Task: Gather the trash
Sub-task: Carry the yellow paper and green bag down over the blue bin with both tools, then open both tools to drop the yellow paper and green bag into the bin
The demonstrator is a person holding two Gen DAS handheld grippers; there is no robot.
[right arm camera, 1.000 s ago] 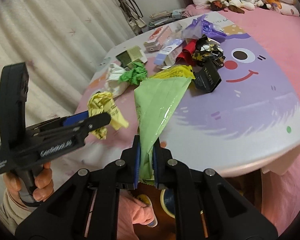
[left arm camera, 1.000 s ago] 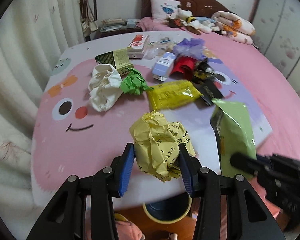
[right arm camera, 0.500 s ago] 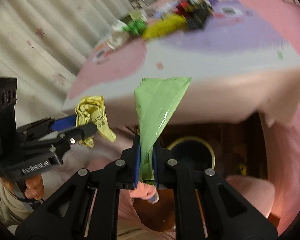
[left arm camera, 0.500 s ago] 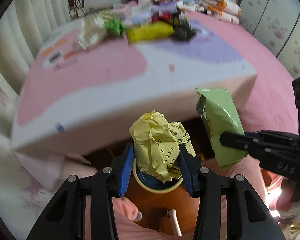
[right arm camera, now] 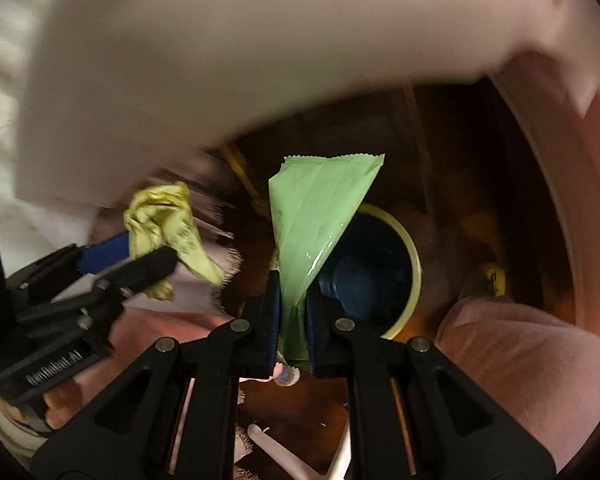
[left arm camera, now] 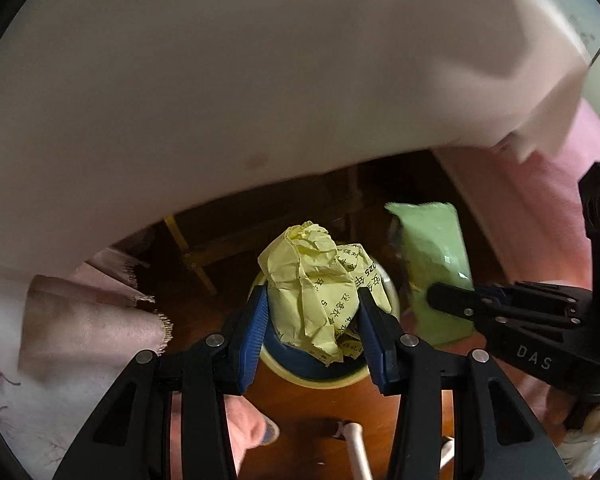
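Both hands are down below the edge of the bed, over the bin [left arm camera: 320,376] on the dark wood floor. The left gripper [left arm camera: 310,326] is pinching a crumpled ball of yellow paper [left arm camera: 316,292], which hangs right above the bin's mouth, so that one looks safe to drop. The right gripper [right arm camera: 292,320] is pressed tight on the bottom corner of a flat green wrapper [right arm camera: 316,216], and from its own view the wrapper sits over the bin's near rim [right arm camera: 414,264] rather than over the middle. I'd worry about that one: a light, flat packet let go there could catch the rim or flutter out onto the floor. The hanging bedsheet [left arm camera: 260,80] is close above both, and the two grippers are near each other, so a hasty release could knock one piece aside
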